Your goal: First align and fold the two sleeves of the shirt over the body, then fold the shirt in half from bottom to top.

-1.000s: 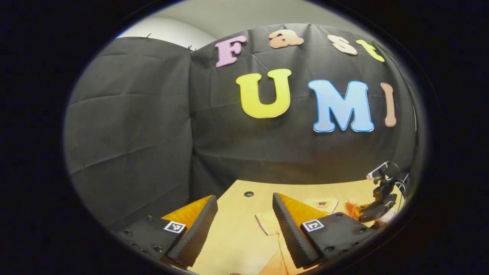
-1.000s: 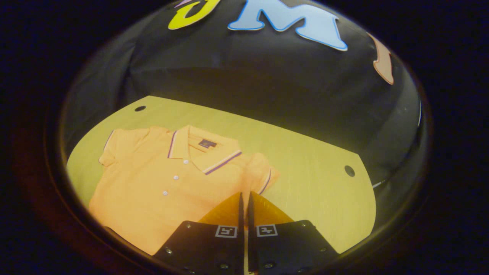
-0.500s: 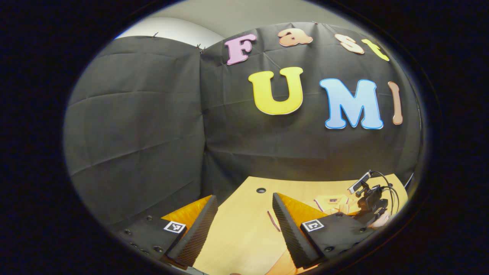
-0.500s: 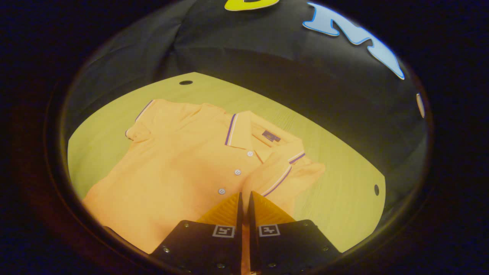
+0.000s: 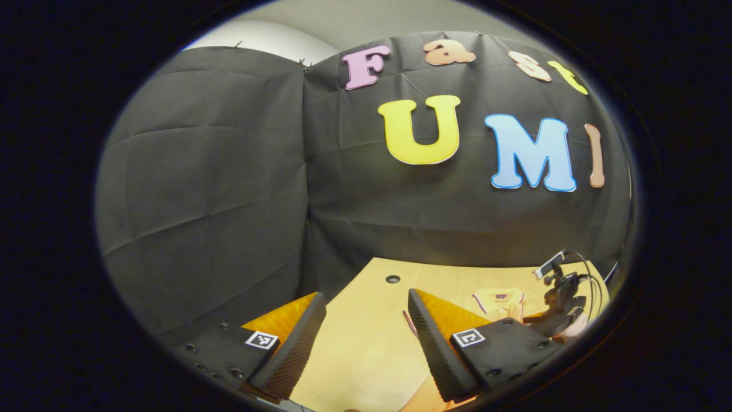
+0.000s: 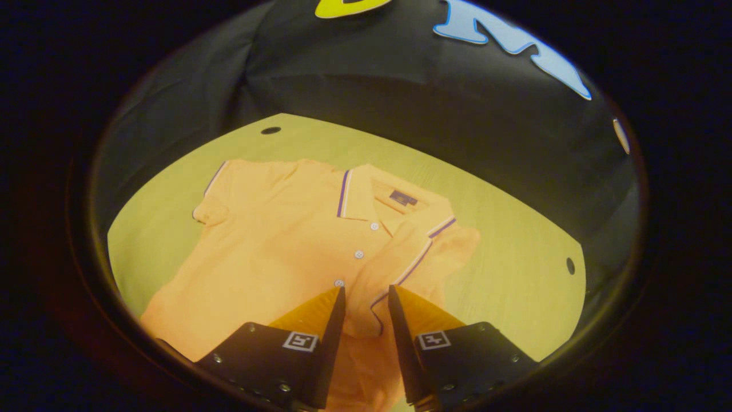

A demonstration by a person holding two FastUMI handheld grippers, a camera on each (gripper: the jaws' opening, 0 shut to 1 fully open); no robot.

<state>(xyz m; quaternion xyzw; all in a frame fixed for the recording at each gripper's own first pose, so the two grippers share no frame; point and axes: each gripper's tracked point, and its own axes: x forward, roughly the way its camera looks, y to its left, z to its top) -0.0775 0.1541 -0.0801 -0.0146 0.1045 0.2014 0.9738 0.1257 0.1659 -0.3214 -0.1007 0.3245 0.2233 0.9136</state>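
An orange polo shirt (image 6: 274, 246) with purple-striped trim lies face up on the light wooden table (image 6: 514, 286). One short sleeve (image 6: 400, 269) is folded inward over the button placket. Its striped cuff lies between the parted fingers of my right gripper (image 6: 366, 289), which is open just above it. The other sleeve (image 6: 214, 191) lies spread flat at the far left. In the left gripper view, my left gripper (image 5: 364, 296) is open and holds nothing, raised over the table's left part. The shirt's collar (image 5: 498, 298) and the other gripper (image 5: 563, 300) show at its right.
Black cloth walls close in the back and left of the table. Round holes sit in the tabletop's far corners (image 6: 270, 130) (image 6: 570, 265) (image 5: 392, 278). Bare table lies to the right of the shirt.
My right gripper, shut on the sleeve before, has opened and left the sleeve lying over the shirt's front. The left gripper has barely moved and stays open.
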